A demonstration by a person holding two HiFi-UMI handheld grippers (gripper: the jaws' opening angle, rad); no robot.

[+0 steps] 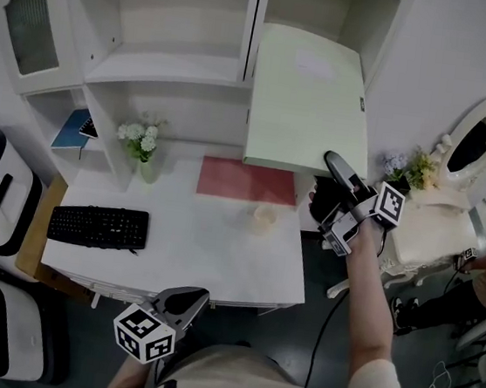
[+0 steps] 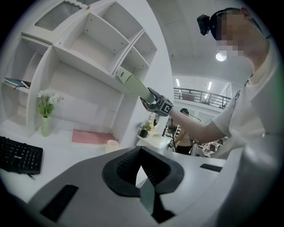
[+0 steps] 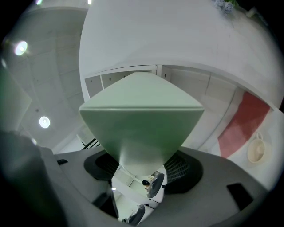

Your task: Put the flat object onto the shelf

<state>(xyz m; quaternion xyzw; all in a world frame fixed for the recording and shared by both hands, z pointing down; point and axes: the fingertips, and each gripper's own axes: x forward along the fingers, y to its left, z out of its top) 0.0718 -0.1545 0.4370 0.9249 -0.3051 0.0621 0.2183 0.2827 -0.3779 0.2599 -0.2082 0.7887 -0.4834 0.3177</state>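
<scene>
The flat object (image 1: pixel 303 99) is a pale green board, held up tilted in front of the right-hand bay of the white shelf unit (image 1: pixel 166 65). My right gripper (image 1: pixel 334 165) is shut on its lower right corner. In the right gripper view the board (image 3: pixel 142 119) fills the centre, clamped between the jaws of that gripper (image 3: pixel 142 164). The left gripper view shows the board (image 2: pixel 133 84) and the right gripper (image 2: pixel 155 101) reaching toward the shelf (image 2: pixel 88 57). My left gripper (image 1: pixel 188 301) hangs low before the desk's front edge, its pads (image 2: pixel 128 166) together, holding nothing.
On the white desk (image 1: pixel 199 262) lie a black keyboard (image 1: pixel 98 225), a vase of flowers (image 1: pixel 145 155), a red mat (image 1: pixel 246 180) and a small cup (image 1: pixel 264 218). A blue book (image 1: pixel 77 129) sits in a left cubby. A side table with a mirror (image 1: pixel 478 139) and a plant (image 1: pixel 417 171) stands at the right.
</scene>
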